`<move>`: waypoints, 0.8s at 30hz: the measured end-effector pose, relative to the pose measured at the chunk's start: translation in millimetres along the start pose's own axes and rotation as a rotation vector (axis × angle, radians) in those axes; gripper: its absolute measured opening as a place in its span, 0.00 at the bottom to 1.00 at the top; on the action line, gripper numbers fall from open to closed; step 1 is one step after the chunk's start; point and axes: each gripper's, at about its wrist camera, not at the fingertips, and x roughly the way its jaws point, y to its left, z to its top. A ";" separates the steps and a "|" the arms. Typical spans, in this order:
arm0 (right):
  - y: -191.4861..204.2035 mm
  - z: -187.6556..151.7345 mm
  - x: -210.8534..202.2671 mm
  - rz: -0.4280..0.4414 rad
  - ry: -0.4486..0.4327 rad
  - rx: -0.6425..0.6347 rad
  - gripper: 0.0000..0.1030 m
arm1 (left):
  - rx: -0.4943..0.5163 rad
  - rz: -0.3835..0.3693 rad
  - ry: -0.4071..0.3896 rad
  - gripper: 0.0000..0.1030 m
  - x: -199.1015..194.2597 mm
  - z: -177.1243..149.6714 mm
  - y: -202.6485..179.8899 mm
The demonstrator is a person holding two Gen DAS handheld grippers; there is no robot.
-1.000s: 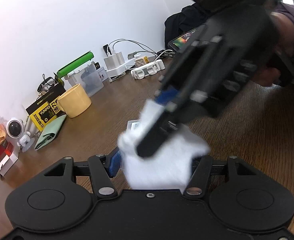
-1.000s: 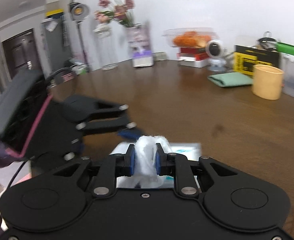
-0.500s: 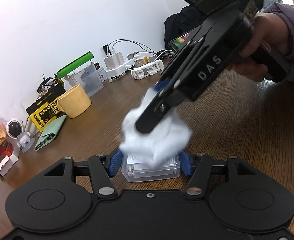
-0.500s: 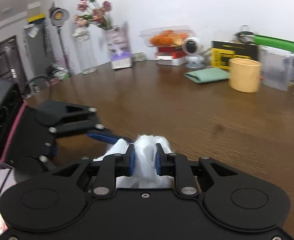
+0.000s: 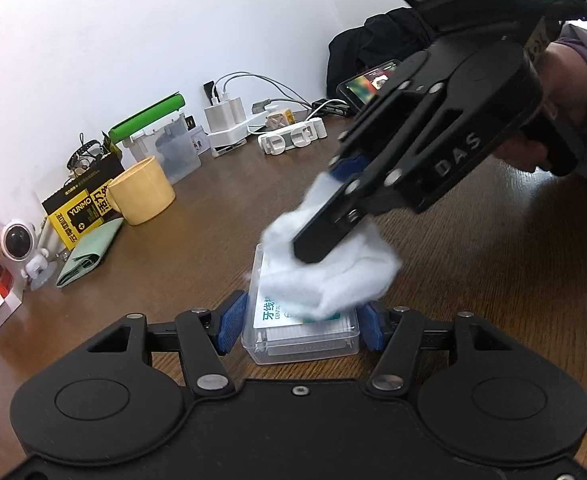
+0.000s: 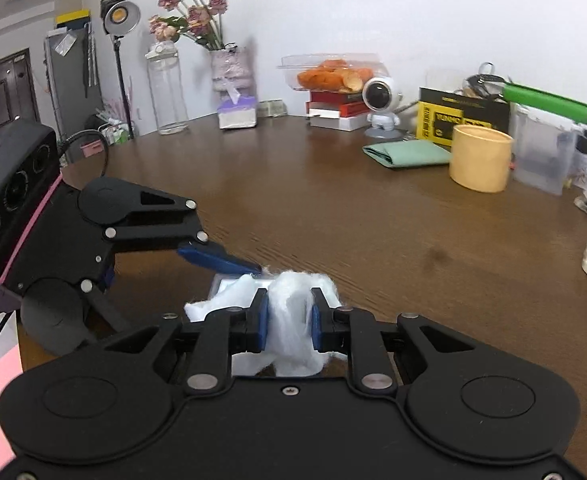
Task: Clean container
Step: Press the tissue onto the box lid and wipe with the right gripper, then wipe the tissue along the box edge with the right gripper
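Observation:
A small clear plastic container (image 5: pixel 301 336) with a white label lies on the brown table. My left gripper (image 5: pixel 299 324) is shut on its two sides, blue pads against the walls. My right gripper (image 6: pixel 289 320) is shut on a white cotton wad (image 6: pixel 293 328). In the left wrist view the right gripper (image 5: pixel 333 220) comes in from the upper right and presses the wad (image 5: pixel 329 276) onto the container's lid. In the right wrist view only a corner of the container (image 6: pixel 223 284) shows beside the left gripper's fingers (image 6: pixel 217 260).
Along the wall stand a yellow mug (image 5: pixel 143 192), a yellow-black box (image 5: pixel 79 208), a green wallet (image 5: pixel 89 258), a small white robot figure (image 5: pixel 21 248), clear tubs, chargers and cables (image 5: pixel 229 116). A vase of flowers (image 6: pixel 229 76) and a clear bottle (image 6: pixel 167 88) stand far back.
My right gripper has drawn the cotton wad back across the lid, away from the left gripper's base. More of the container's labelled top shows now. The left gripper has kept its hold.

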 end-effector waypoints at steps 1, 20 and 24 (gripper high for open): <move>4.7 1.5 3.0 0.022 0.003 -0.010 0.21 | -0.003 -0.002 0.001 0.56 0.2 -0.1 0.4; 3.2 4.0 9.2 0.028 -0.002 -0.016 0.22 | -0.016 -0.013 0.003 0.55 7.7 4.8 12.9; 18.1 -3.0 5.3 0.078 0.004 -0.063 0.22 | -0.024 -0.019 0.003 0.55 11.7 4.9 17.0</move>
